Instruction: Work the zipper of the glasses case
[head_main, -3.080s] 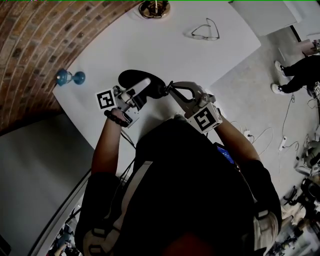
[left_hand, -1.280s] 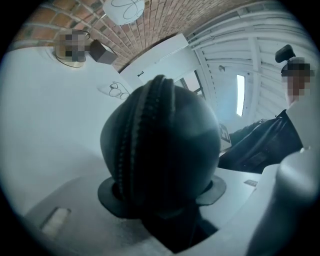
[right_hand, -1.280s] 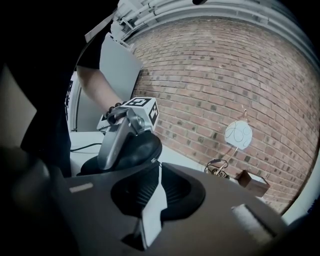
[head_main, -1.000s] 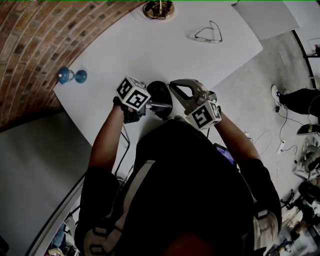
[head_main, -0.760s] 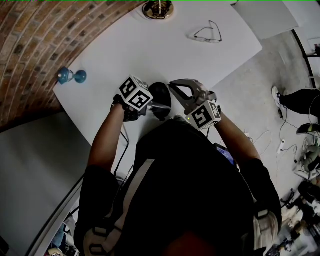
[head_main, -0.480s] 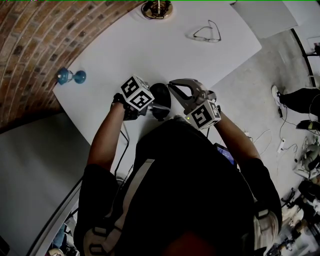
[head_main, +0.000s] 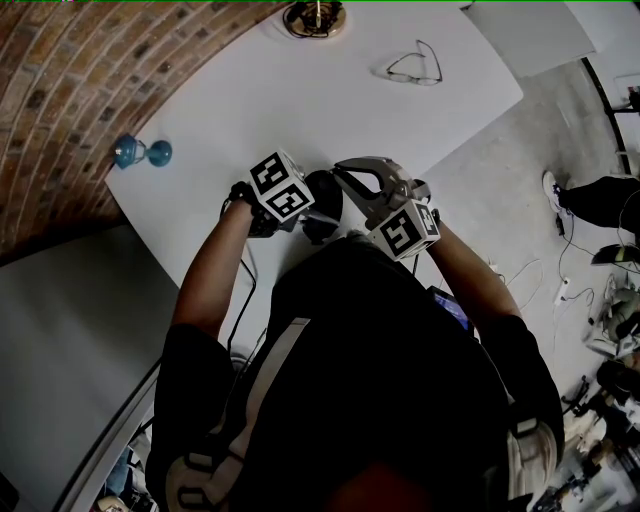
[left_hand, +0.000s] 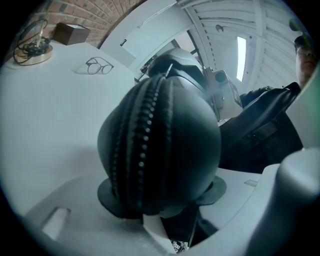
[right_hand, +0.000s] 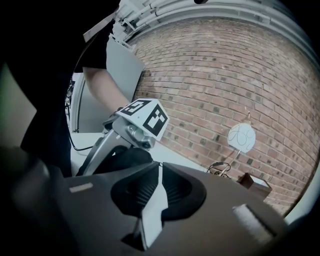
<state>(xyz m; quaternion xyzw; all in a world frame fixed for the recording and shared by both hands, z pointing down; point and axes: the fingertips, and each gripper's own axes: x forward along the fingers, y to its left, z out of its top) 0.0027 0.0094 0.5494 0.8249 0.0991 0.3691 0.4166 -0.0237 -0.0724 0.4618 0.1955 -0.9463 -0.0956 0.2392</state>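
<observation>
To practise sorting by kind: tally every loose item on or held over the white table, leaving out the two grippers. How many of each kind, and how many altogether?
Black zipped glasses case: 1
Pair of glasses: 1
Blue goblet-shaped object: 1
Round stand with coiled cable: 1
Brown box: 1
Total: 5

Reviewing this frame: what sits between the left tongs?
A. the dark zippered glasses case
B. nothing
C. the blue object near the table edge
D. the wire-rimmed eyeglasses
A: in the left gripper view the glasses case, its zipper teeth facing the camera, fills the gap of the left tongs, whose pads sit against its sides. The eyeglasses lie far off on the table.
</observation>
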